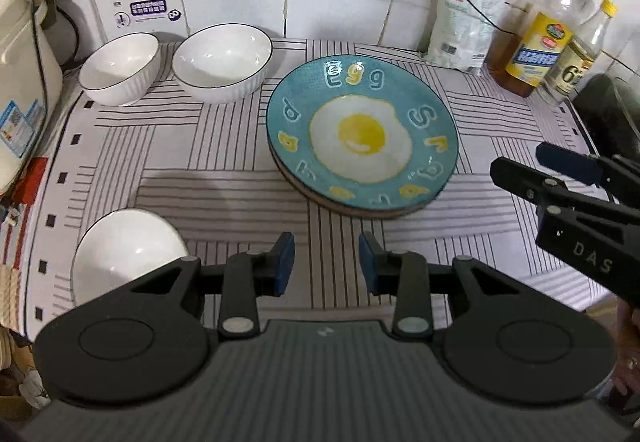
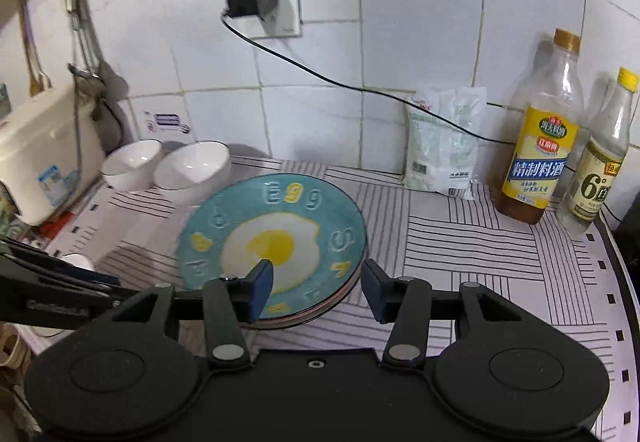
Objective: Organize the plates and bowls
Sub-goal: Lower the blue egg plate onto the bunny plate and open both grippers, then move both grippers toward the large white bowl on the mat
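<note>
Only the left view shows the near bowl (image 1: pixel 128 254); both tools, left (image 1: pixel 326 262) and right (image 2: pixel 316 290), gape empty.

- The near white bowl (image 1: pixel 120 254) is partly hidden behind the left gripper (image 1: pixel 326 262)
- The plates (image 1: pixel 352 204) under the egg plate (image 1: pixel 362 130) show only thin rims; their count is unclear
- The right gripper (image 1: pixel 516 166) is cut off by the left view's edge
- The appliance (image 1: pixel 20 82) at far left is cropped
- The wall sticker (image 1: pixel 146 11) print is too small to read
</note>
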